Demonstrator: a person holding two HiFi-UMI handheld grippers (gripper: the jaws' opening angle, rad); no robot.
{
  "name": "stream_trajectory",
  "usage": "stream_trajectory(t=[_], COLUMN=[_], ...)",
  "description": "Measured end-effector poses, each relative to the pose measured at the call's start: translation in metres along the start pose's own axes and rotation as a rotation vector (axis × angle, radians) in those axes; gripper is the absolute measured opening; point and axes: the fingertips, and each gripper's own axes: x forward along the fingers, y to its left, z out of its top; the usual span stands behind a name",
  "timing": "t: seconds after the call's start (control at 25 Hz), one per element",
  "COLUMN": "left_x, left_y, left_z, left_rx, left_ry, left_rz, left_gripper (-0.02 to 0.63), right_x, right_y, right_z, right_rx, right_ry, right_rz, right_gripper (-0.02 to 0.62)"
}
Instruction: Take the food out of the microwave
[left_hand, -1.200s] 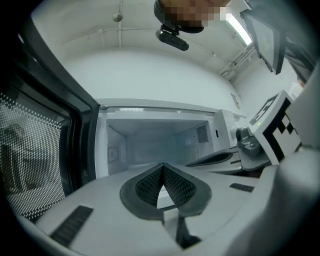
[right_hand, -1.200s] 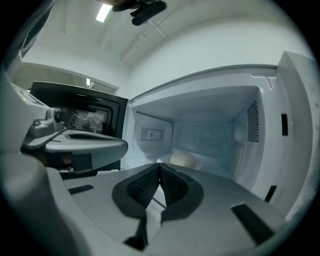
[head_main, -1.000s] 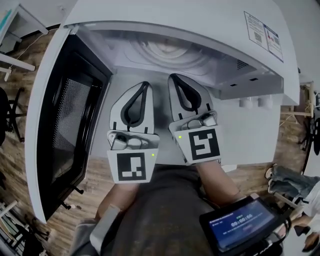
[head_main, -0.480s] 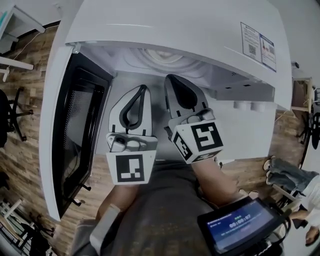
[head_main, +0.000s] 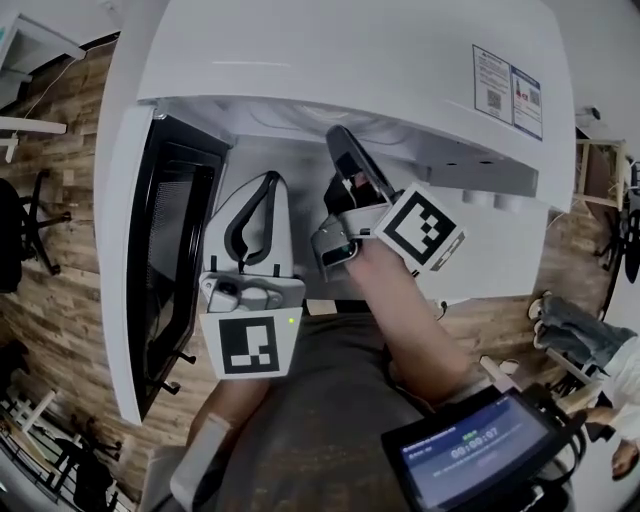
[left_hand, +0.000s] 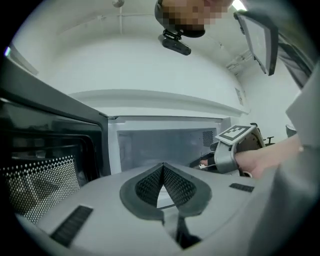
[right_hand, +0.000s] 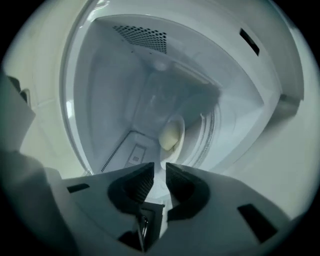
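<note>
Hovering before the open microwave (head_main: 330, 50), the left gripper (head_main: 268, 180) is seen with fingers pressed together, empty. Further in, the right gripper (right_hand: 160, 167) is turned sideways, its fingers just parted, nothing between them. Beyond, pale food (right_hand: 169, 136) is seen on the turntable (right_hand: 212, 131).

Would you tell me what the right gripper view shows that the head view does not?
Only the right gripper view: the pale food deep inside. Only the head view: the open door, the labels on top, a lit screen. Both: the white cavity of the microwave and the right gripper, whose jaws have just been opening with nothing between them.
</note>
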Motion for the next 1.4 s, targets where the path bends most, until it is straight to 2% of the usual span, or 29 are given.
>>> stream_trajectory(t=[0.08,0.16,0.4,0.68,0.84,1.08,1.28,1.4], left_x=[-0.002,-0.003,-0.002,0.004,0.006,0.010,0.012,0.012], left_y=[0.001,0.003,0.009,0.018,0.018,0.018,0.016,0.017], left_z=[0.000,0.000,0.002,0.000,-0.002,-0.003,-0.003,-0.003], left_rx=[-0.004,-0.012,-0.020,-0.038,-0.041,-0.051,-0.058,-0.056], left_ry=[0.011,0.014,0.015,0.018,0.025,0.023,0.024,0.021], left_rz=[0.000,0.001,-0.011,-0.012,-0.022,-0.021,-0.026,-0.023], left_gripper=[0.008,0.008,0.008,0.008,0.008,0.008,0.008,0.008], right_x=[0.001,0.005,0.010,0.020,0.023,0.016,0.025,0.026], right_y=[-0.006,-0.006,-0.014,-0.017,-0.019,-0.027,-0.022,-0.023], right_z=[-0.001,-0.002,-0.002,0.006,0.007,0.020,0.024,0.022], right_rx=[0.112,0.191,0.291,0.311,0.303,0.233,0.192,0.167], right_ry=[-0.001,-0.004,-0.032,-0.064,-0.070,-0.088,-0.073,-0.056], right_rz=[-0.027,-0.030,-0.072,-0.080,-0.090,-0.158,-0.162,-0.178], right_gripper=[0.108,0.126,0.143,0.129,0.070,0.078,0.091,0.066])
